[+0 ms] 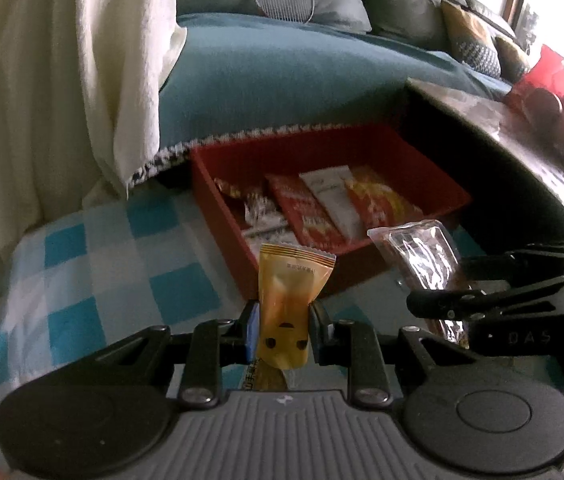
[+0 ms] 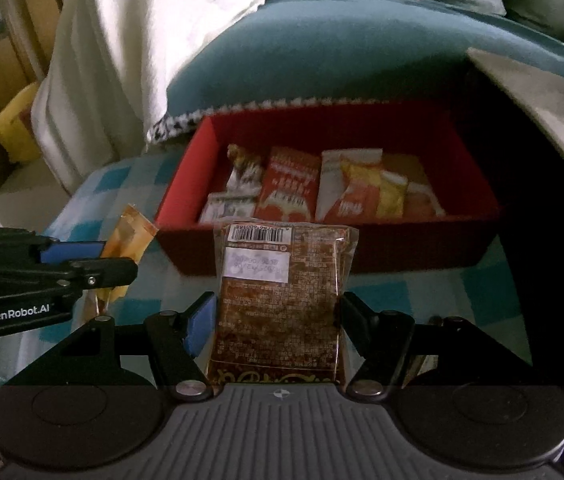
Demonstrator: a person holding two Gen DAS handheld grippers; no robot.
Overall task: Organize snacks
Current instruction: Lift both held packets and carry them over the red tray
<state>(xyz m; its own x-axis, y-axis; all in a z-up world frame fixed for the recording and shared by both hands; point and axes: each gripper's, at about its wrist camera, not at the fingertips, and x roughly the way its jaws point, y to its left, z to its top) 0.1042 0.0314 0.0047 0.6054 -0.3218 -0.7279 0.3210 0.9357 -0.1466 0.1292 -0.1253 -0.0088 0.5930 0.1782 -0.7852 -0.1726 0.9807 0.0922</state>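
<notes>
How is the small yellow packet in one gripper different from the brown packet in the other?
The small yellow foil snack packet is narrow and opaque; the brown clear-wrapped snack packet is wider, see-through, with a barcode and white label. The left gripper pinches the yellow one nearly shut; the right gripper spreads wider round the brown one. Both are held upright before the red box.

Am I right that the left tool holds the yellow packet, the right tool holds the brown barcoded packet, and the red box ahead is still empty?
Not quite: the red box is not empty. The right wrist view shows several snack packets already lying inside it. The rest stands: the left tool is shut on the yellow packet, and the right tool holds the brown barcoded packet.
</notes>
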